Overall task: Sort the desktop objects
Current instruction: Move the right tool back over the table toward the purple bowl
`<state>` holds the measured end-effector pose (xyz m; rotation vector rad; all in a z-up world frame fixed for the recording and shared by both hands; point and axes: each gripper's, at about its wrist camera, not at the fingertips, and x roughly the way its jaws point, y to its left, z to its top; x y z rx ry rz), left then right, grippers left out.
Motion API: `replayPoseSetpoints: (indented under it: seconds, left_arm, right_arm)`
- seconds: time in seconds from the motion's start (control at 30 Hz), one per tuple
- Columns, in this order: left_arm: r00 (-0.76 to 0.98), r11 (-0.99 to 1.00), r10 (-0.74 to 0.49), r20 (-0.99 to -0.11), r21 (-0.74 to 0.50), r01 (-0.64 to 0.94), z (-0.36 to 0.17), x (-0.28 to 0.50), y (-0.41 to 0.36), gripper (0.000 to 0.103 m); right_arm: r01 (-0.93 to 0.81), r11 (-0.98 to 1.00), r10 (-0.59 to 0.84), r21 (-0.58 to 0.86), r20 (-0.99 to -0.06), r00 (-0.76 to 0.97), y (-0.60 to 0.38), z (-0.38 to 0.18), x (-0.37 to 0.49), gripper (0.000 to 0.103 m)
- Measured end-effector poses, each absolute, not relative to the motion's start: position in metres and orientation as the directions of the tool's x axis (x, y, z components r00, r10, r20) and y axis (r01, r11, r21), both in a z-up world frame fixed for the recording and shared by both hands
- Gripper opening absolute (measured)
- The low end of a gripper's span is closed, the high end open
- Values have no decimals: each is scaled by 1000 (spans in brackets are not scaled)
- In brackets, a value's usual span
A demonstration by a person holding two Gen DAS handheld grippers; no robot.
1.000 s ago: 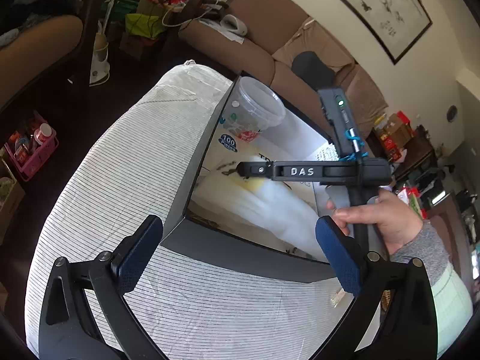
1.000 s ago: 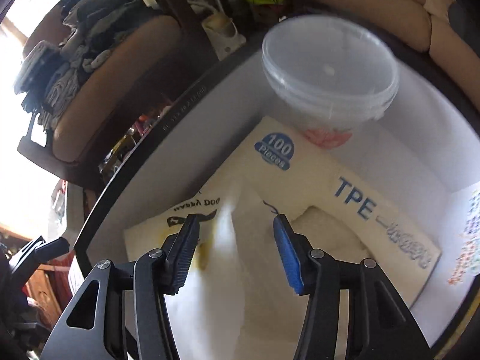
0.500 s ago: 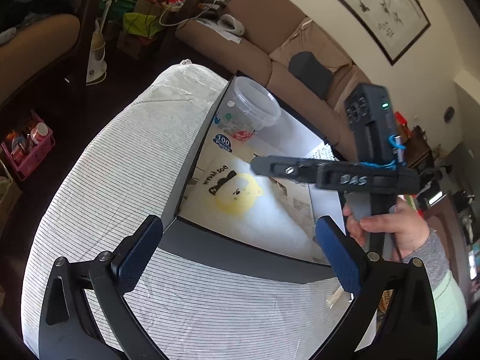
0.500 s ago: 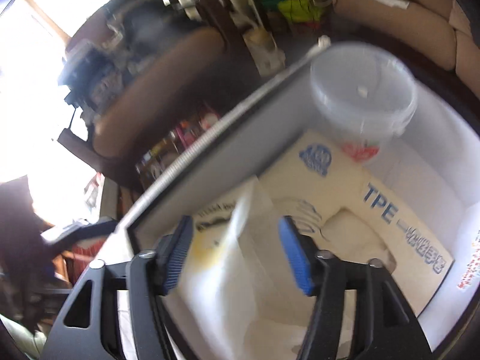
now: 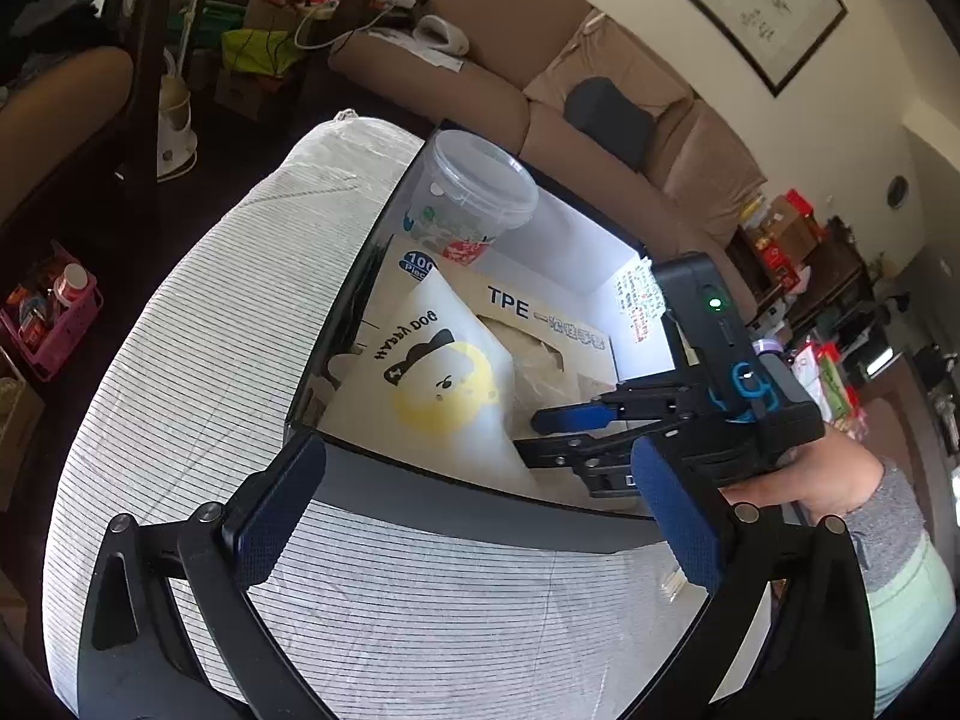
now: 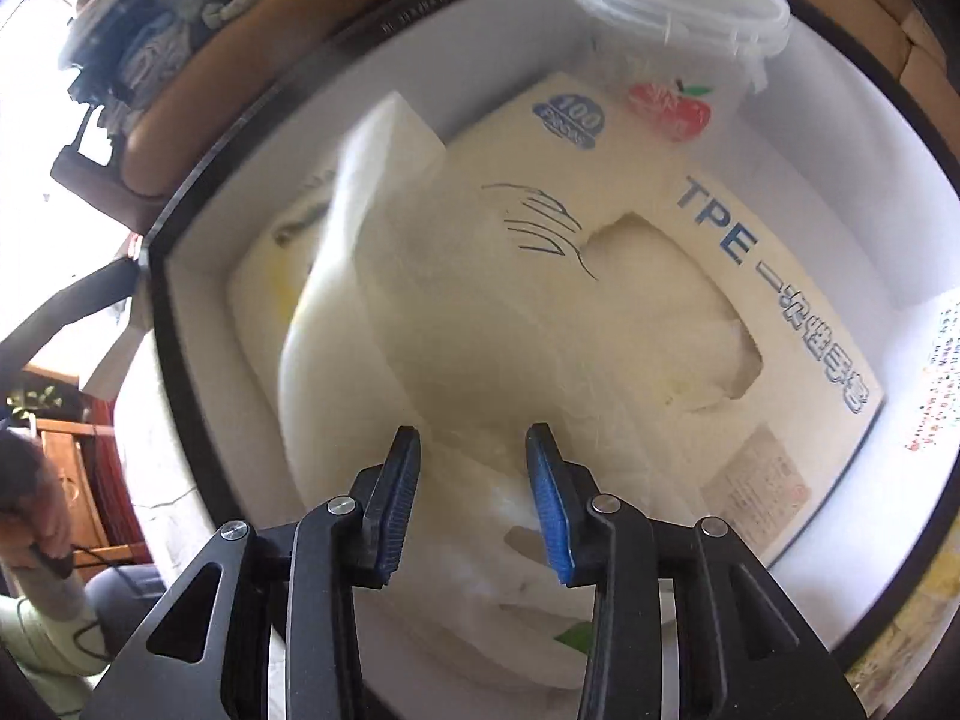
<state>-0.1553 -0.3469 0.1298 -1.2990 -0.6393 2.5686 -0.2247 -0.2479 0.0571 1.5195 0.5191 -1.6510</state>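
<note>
White-lined black box (image 5: pixel 456 516) holds a clear plastic tub (image 5: pixel 474 192), a TPE glove carton (image 6: pixel 798 300) and a dog-print bag (image 5: pixel 444 384); right gripper (image 6: pixel 474 504) fingers narrowing, empty; left gripper (image 5: pixel 474 516) fingers wide.

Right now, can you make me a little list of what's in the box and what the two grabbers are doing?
box: black box with white inside, on a striped cloth
tub: clear plastic tub standing in the far corner
carton: tan TPE carton lying flat
bag: white bag with a yellow dog picture, lying on the carton
right gripper: reaching down into the box over the bag, jaws just closing, a gap left, nothing pinched
left gripper: outside the box above the cloth, jaws wide, empty
</note>
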Motion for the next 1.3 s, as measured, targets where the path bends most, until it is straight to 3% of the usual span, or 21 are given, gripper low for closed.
replayPoseSetpoints:
  seconds: [0.17, 0.27, 0.47, 0.63, 0.7, 0.77, 0.83, 1.07, 1.3]
  left_arm:
    - [-587, -894, 344, -733, -447, 34, 127, -158, -346, 103]
    - [-592, -894, 338, -731, -447, 41, 128, -158, -345, 103]
    - [-659, -933, 295, -692, -359, -41, 152, -147, -318, 103]
    - [-642, -924, 372, -671, -329, -193, 158, -142, -265, 103]
    - [-623, -922, 387, -680, -283, -263, 157, -138, -232, 103]
    - [-602, -909, 411, -685, -257, -328, 155, -132, -198, 103]
    - [-569, -883, 454, -686, -257, -394, 152, -126, -163, 103]
    - [-426, -804, 535, -729, -284, -523, 116, -112, -54, 103]
    - [-384, -815, 465, -798, -217, -537, 68, -108, -5, 103]
  right_arm:
    - [788, -580, -284, 209, -958, 45, -253, 61, -223, 38]
    - [774, -588, -378, 236, -926, -4, -234, 96, -223, 40]
    - [717, -648, -540, 257, -819, -195, -147, 184, -208, 68]
    - [626, -731, -562, 270, -759, -328, -60, 213, -184, 84]
    - [578, -765, -555, 286, -748, -364, -21, 210, -167, 87]
    - [528, -796, -542, 298, -740, -399, 12, 204, -156, 98]
    - [470, -826, -524, 311, -730, -438, 44, 192, -142, 103]
    - [213, -883, -456, 418, -659, -597, 160, 143, -102, 103]
    - [117, -907, -381, 404, -672, -635, 208, 99, -94, 103]
